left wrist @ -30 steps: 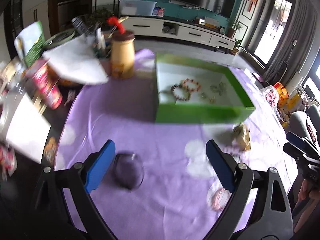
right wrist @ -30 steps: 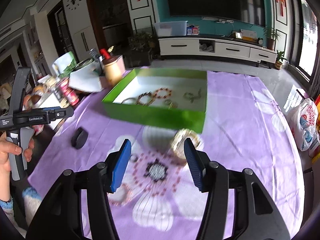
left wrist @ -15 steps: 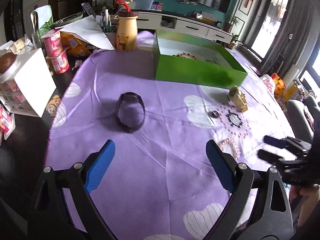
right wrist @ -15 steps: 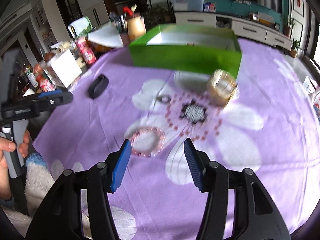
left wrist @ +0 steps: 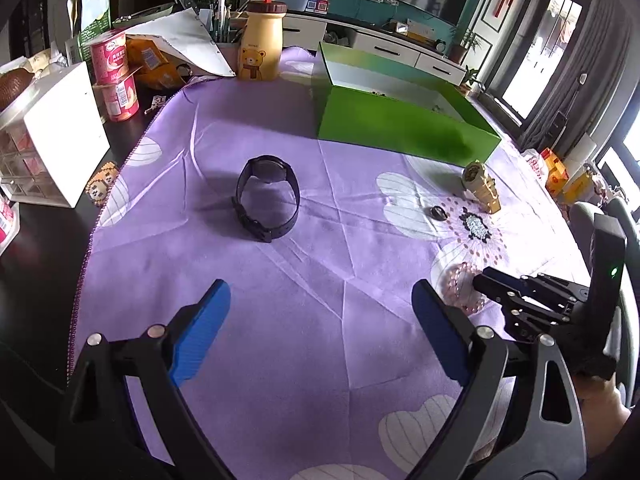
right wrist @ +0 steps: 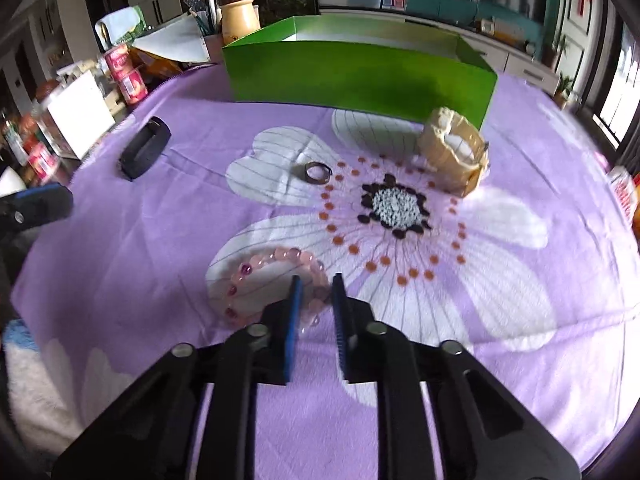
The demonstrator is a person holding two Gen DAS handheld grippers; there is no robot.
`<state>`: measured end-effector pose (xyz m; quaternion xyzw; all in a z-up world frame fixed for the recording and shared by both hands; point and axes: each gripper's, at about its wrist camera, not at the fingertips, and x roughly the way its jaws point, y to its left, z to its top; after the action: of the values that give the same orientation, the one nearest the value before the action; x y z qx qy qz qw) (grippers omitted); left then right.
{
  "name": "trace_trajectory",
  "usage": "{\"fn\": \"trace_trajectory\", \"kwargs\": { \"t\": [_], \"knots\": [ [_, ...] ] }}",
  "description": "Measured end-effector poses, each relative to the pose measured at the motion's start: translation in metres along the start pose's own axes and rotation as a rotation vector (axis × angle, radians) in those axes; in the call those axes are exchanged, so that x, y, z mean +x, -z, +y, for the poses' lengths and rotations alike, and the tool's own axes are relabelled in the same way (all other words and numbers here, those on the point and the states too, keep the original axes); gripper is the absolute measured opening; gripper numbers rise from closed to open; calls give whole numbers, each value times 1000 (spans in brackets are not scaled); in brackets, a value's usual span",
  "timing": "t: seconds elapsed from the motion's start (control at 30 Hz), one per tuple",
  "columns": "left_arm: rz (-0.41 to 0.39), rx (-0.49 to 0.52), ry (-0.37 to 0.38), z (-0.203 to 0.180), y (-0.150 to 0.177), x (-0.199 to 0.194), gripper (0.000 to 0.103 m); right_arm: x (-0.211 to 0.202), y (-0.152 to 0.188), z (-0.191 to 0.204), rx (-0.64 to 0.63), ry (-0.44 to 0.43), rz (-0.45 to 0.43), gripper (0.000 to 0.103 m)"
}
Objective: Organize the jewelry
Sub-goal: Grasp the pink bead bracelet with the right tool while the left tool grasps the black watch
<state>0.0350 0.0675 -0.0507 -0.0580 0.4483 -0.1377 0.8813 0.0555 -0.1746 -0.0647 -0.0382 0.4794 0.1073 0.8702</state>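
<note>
While left tool [left wrist: 320, 320] hangs released, right tool [right wrist: 316, 296] clenched on pink bead bracelet [right wrist: 256, 276] — on purple cloth [right wrist: 160, 220].

Your views: daylight from windows [left wrist: 520, 80] at right, blown out; soft shadows fall left of green box [left wrist: 400, 128] and black watch [left wrist: 267, 198]; strong fisheye bending, dark vignette corners; right view slightly motion-blurred at edges
</note>
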Motion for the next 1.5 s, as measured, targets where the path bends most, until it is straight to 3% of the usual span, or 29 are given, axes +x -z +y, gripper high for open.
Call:
{"fn": "trace_trajectory", "kwargs": {
  "t": [0.2, 0.53, 0.77, 0.9, 1.0, 1.1, 1.27, 1.5],
  "knots": [
    [0, 3, 13, -2, -12, 11, 93, 2, -5, -3, -34, 3, -27, 7],
    [21, 31, -2, -2, -44, 47, 91, -38, -31, -26, 6, -25, -148, 7],
    [79, 91, -32, -4, -53, 76, 66, -39, -32, -32, 23, -51, -155, 7],
    [110, 100, -32, -3, -54, 88, 38, -37, -33, -33, 29, -56, -157, 7],
    [111, 104, -52, -2, -54, 93, 29, -36, -33, -35, 35, -59, -158, 7],
    [108, 87, -50, 2, -55, 94, 8, -34, -34, -38, 40, -64, -155, 7],
    [84, 66, -27, 5, -54, 86, 4, -34, -33, -41, 50, -67, -154, 7],
    [31, 56, 61, -8, -57, 57, 4, -43, -34, -47, 58, -56, -171, 7]
  ]
}}
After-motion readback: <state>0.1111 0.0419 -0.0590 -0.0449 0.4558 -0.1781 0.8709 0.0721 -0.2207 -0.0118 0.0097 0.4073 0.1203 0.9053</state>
